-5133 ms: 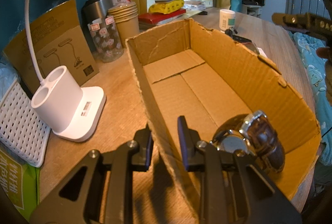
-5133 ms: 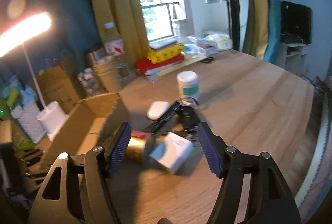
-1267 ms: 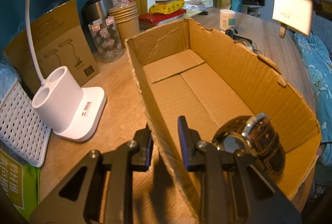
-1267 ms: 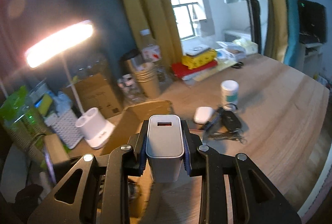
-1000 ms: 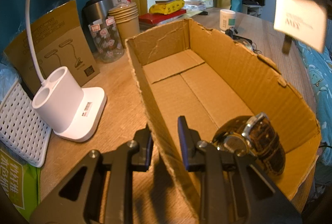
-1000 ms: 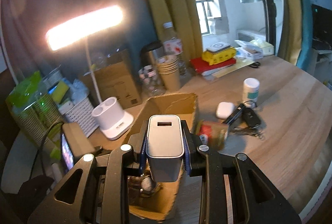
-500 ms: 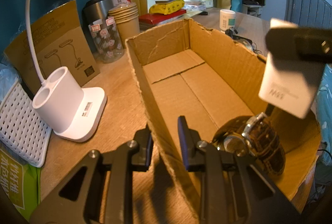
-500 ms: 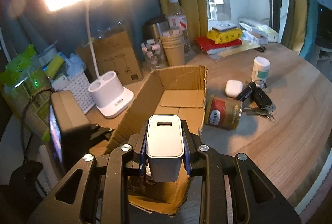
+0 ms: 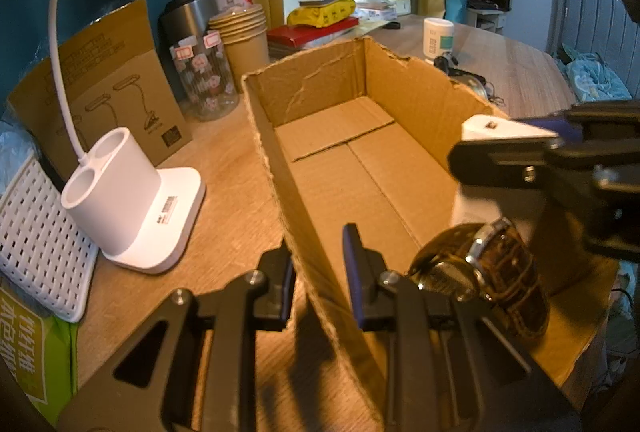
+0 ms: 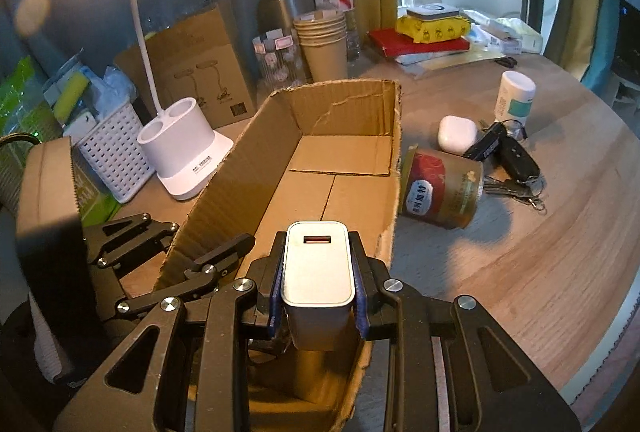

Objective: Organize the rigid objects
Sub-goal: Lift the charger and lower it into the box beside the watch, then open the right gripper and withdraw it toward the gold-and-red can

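- Fingers of the right gripper (image 10: 318, 278) are clamped on one white charger (image 10: 318, 264), held over the near end of one cardboard box (image 10: 352, 99).
- Left gripper (image 9: 318, 272) is pinched on the box's side wall (one finger each side).
- One watch (image 9: 488, 272) is seen inside, just beside the left gripper's inner finger.
- One can (image 10: 440, 187) lies outside.

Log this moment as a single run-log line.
left gripper: shut on box wall | right gripper: shut on white charger, over cardboard box | watch: inside box
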{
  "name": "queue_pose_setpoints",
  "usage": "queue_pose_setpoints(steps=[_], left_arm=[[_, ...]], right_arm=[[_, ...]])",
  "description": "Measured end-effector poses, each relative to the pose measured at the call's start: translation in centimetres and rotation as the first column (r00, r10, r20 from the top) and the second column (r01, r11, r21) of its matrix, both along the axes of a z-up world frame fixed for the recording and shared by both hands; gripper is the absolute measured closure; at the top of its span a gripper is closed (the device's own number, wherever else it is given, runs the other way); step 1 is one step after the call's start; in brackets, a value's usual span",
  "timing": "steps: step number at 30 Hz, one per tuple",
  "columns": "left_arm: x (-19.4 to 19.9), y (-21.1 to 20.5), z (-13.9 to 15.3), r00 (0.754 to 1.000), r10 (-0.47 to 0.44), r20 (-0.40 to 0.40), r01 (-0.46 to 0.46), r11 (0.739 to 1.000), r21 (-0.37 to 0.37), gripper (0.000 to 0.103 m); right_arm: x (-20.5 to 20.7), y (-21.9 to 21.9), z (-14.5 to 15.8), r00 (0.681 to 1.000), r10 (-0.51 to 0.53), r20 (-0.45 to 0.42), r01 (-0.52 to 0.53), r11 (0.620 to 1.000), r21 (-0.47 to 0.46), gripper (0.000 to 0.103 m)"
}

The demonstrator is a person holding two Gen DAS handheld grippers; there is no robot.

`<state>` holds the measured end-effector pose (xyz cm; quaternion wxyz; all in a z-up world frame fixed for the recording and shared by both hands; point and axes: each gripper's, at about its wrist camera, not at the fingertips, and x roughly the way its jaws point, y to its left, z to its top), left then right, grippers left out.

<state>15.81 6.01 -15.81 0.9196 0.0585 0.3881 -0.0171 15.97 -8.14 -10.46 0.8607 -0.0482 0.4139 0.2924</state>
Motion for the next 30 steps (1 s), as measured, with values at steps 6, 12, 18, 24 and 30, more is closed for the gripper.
queue_pose_setpoints(steps=[6,12,18,24,30], left_arm=[[0.0,-0.1,0.0,1.0,0.0,-0.001,0.0,1.0,-0.001,0.08],[0.0,-0.1,-0.1,1.0,0.0,-0.002,0.0,1.0,-0.002,0.08],[0.1,-0.2,-0.2,1.0,0.0,-0.002,0.0,1.0,-0.004,0.08],[0.0,-0.4,-0.3,1.0,0.0,-0.002,0.0,1.0,-0.004,0.08],[0.0,-0.3,-0.4,1.0,0.003,-0.003,-0.003,1.0,-0.005,0.079]], right_arm=[[0.9,0.7,-0.3,1.0,0.008,0.021,-0.007,1.0,-0.029,0.074],[2.5,0.9,-0.1,0.999,0.006,0.041,-0.006,1.0,-0.011,0.069],[2.1,0.4,0.7,0.994,-0.007,0.105,0.007,1.0,0.001,0.048],[1.7,-1.3,1.9,0.979,-0.092,0.184,0.092,0.996,0.005,0.037],[1.5,-4.4,3.3,0.95,-0.189,0.249,0.197,0.98,-0.008,0.036]])
